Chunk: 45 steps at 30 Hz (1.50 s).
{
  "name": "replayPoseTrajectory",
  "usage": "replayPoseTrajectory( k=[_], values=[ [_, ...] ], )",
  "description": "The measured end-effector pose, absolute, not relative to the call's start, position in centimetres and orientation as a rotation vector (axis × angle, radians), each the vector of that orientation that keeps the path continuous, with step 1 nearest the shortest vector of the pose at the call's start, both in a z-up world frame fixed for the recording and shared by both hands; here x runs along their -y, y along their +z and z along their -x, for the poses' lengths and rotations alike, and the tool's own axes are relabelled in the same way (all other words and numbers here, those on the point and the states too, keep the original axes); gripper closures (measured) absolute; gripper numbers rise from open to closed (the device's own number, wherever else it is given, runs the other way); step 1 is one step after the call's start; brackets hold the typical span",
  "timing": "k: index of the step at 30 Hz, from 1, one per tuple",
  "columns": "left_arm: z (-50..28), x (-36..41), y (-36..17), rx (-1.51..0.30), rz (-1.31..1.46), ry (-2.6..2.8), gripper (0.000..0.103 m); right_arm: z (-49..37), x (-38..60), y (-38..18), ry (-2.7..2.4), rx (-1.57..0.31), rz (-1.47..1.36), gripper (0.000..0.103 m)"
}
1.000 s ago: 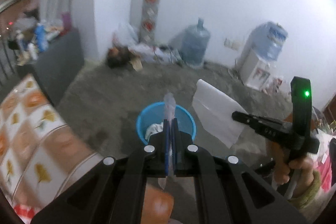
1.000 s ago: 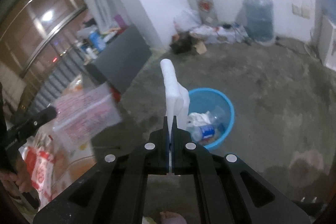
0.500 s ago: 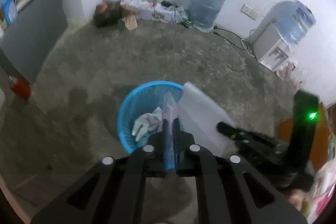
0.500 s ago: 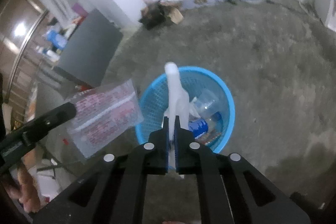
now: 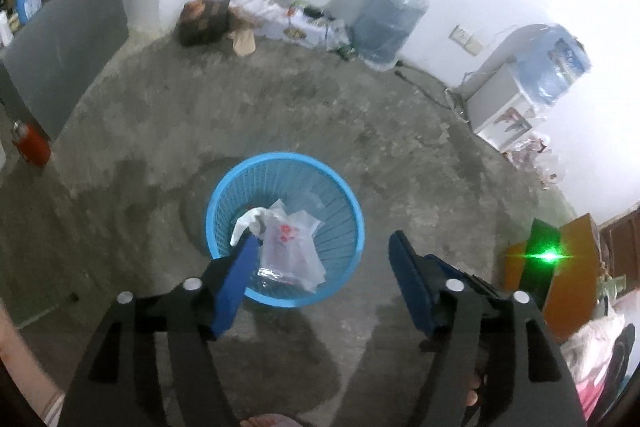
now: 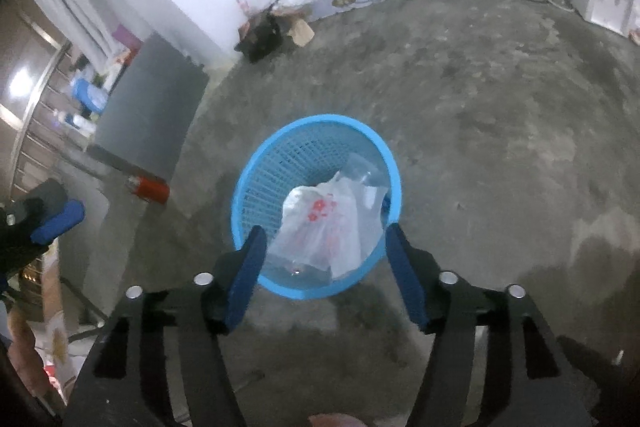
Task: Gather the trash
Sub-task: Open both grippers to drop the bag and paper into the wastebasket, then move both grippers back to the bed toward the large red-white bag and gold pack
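Blue-padded left tongs point(image 5: 320, 259) and right tongs point(image 6: 322, 251), jaws just opened and empty, hang above the blue basket point(image 6: 280, 147). Beyond them, the plastic bags point(image 6: 324, 227) lie inside it; the right tongs sit nearer.

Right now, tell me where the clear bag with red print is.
The clear bag with red print lies inside the blue basket on the concrete floor, on top of other trash, in both wrist views.

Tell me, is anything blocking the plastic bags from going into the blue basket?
No, nothing visible does. The plastic bags already lie inside the blue basket, and both tools, left and right, have just opened, with nothing between them.
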<state>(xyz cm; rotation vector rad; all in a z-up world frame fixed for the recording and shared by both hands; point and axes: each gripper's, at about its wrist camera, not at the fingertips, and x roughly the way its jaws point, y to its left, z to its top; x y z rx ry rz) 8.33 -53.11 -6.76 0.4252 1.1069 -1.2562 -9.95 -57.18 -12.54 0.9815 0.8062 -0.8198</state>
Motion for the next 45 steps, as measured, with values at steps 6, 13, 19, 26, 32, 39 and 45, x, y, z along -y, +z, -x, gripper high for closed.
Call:
replayPoseTrajectory(
  k=[6, 13, 19, 26, 32, 39, 45],
  values=[
    [-6.5, 46.2, -1.1, -1.010, -0.372, -1.290, 0.022, 11.4, 55.8, -9.7, -0.734, -0.737, -1.028, 0.031],
    [-5.6, 30.7, 3.8, -0.886, -0.171, -1.241, 0.016, 10.5, 53.9, -5.1, -0.589, -0.703, -1.031, 0.030],
    [-5.5, 15.7, 5.2, -0.761, -0.039, -1.010, 0.010, 5.8, 50.4, -0.1, -0.422, -0.689, -0.928, 0.025],
    [-6.1, 1.0, 5.9, -0.645, 0.151, -0.827, 0.006, -3.5, 41.7, 3.8, -0.099, -0.735, -0.821, 0.021],
    [-9.4, -7.5, 4.3, -0.609, 0.288, -0.546, 0.006, -10.9, 28.4, 4.8, 0.191, -0.762, -0.706, 0.017],
    [-12.7, -14.2, 0.4, -0.681, 0.473, -0.336, 0.006, -14.0, 14.7, 1.3, 0.328, -0.896, -0.367, 0.017],
    [-13.3, -14.6, -0.9, -0.708, 0.484, -0.329, 0.006, -17.4, 12.9, -0.7, 0.227, -0.916, -0.434, 0.027]
  ],
)
